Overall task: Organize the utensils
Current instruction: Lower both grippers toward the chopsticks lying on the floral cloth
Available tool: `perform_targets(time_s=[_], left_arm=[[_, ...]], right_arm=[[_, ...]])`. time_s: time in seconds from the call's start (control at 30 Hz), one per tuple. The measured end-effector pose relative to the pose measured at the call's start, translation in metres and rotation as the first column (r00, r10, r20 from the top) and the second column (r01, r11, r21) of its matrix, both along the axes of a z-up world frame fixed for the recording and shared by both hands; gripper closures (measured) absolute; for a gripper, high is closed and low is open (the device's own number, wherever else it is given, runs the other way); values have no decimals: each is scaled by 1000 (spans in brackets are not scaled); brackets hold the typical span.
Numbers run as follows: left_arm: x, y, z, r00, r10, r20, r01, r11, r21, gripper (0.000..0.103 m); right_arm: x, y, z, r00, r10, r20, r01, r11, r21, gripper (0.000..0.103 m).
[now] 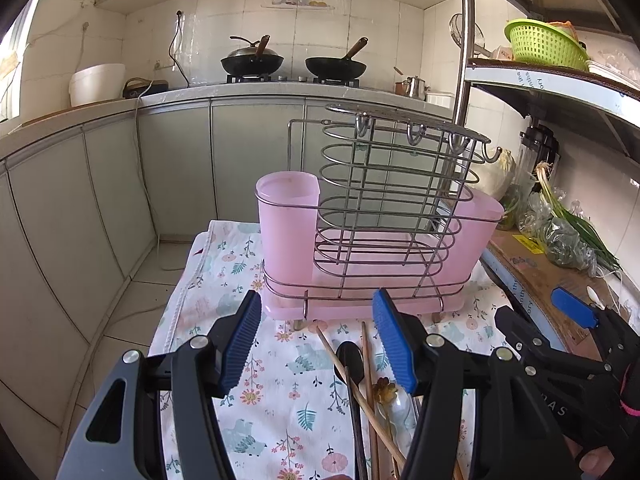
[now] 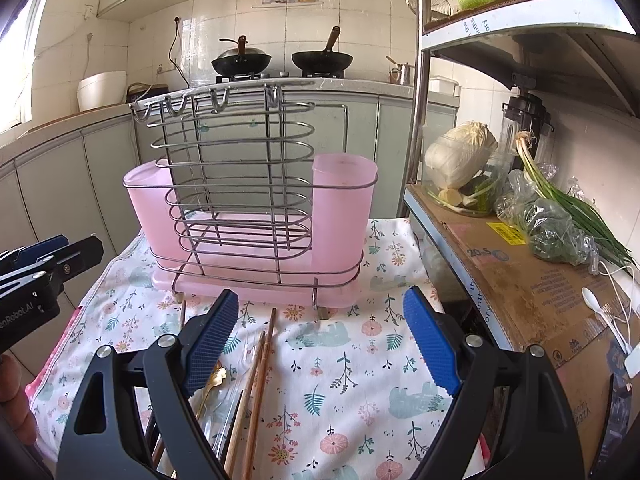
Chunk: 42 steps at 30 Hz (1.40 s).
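Pink holder (image 1: 288, 236) stands empty; chopsticks (image 2: 260, 380) and spoons (image 1: 352, 360) lie loose on the tabletop (image 2: 352, 360). Left gripper (image 1: 316, 344) and right gripper (image 2: 320, 340) hover released, nothing sorted yet

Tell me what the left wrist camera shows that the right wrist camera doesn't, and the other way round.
Only the left wrist view shows a black spoon lying among the chopsticks, between the open left gripper.

Only the right wrist view shows the whole cabbage on the cardboard-covered shelf.

Both show the pink utensil holder with its wire rack on the floral cloth, the gold spoon, two woks on the stove, the green basket, and the open right gripper.
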State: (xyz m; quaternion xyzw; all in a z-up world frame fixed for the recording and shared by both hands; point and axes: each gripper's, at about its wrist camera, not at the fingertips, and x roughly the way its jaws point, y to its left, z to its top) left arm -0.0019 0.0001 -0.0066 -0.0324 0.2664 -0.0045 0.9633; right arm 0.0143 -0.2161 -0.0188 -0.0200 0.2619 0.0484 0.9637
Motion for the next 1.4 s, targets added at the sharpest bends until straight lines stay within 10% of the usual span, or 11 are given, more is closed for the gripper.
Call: perform_targets(time_s=[0.7,1.17,1.4], left_arm=[[30,28,-46,970,-14,-242,-14,993,-116,45],[73,38,-97,845,-218,-488,6,917,-399,69],[79,20,-108,805,-276,-525,50,914,-403,69]], right_arm=[[28,-5,-42,957,90,-275,-56,990,129,18],[43,-24,-81,864,211,-457,-26,925,379,57],[46,-22,-88,841,238,-485,-21,911,411,66]])
